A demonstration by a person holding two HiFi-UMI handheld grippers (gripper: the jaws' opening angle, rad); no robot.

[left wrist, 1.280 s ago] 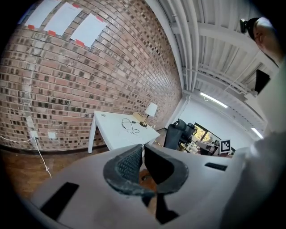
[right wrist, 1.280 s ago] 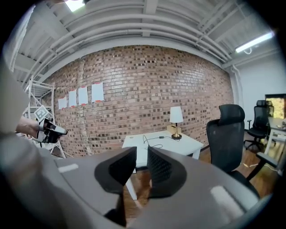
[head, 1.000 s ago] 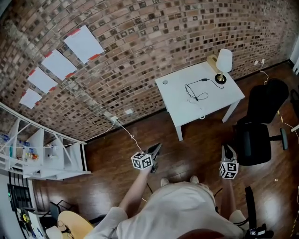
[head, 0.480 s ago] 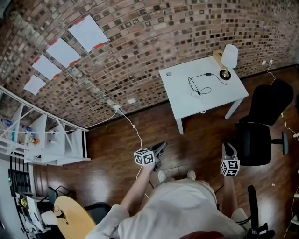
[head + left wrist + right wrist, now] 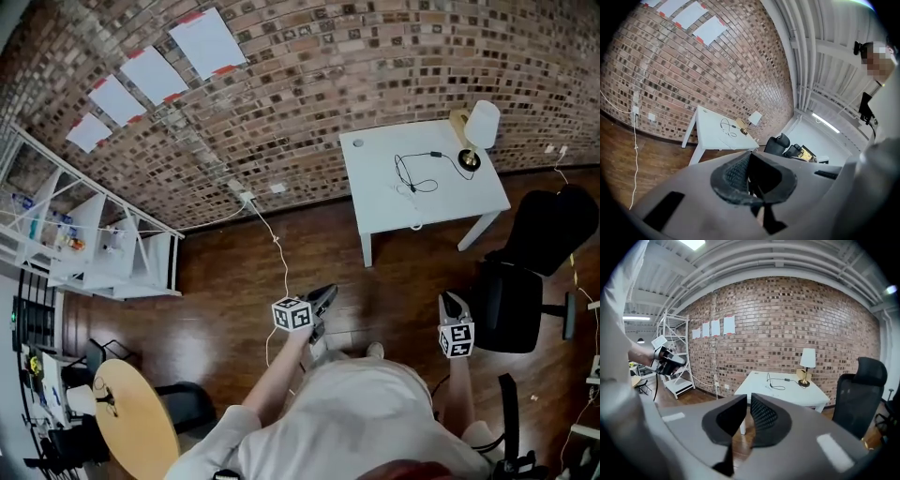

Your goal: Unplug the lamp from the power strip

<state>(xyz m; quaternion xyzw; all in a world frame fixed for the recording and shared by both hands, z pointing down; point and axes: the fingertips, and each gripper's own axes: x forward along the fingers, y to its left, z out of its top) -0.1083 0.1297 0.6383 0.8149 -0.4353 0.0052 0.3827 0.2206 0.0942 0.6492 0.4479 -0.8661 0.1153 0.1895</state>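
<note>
1. In the head view the person stood on a brown wooden floor point(image 5: 216, 309). A gripper was in each hand, both low in front of the body and pointed toward the brick wall point(image 5: 375, 66).
2. The left gripper point(image 5: 326, 293) had its jaws together. Its own view showed the two pads meeting, with nothing between them.
3. The right gripper point(image 5: 452, 301) had just been closing its jaws. They stood together with only a thin slit at the tips and nothing between them.
4. The lamp point(image 5: 481, 125), with a white shade and a round base, stood upright on the far right corner of the white table point(image 5: 384, 187). This was at about 2 o'clock in the head view, well apart from both grippers.
5. Its black cord point(image 5: 412, 176) lay in loose loops on the tabletop, at the 9 o'clock side of the lamp base. Where the cord ended I could not tell.
6. A wall socket point(image 5: 247, 198) sat low on the bricks at about 11 o'clock. From it a thin white cable point(image 5: 284, 267) ran over the floor toward the left gripper.
7. A black office chair point(image 5: 525, 281) stood at 3 o'clock, near the table. A white shelf rack point(image 5: 112, 258) was at 9 o'clock and a round wooden tabletop point(image 5: 136, 422) at 7 o'clock.
8. Some white sheets point(image 5: 208, 42) were taped high on the wall at 11 o'clock.
</note>
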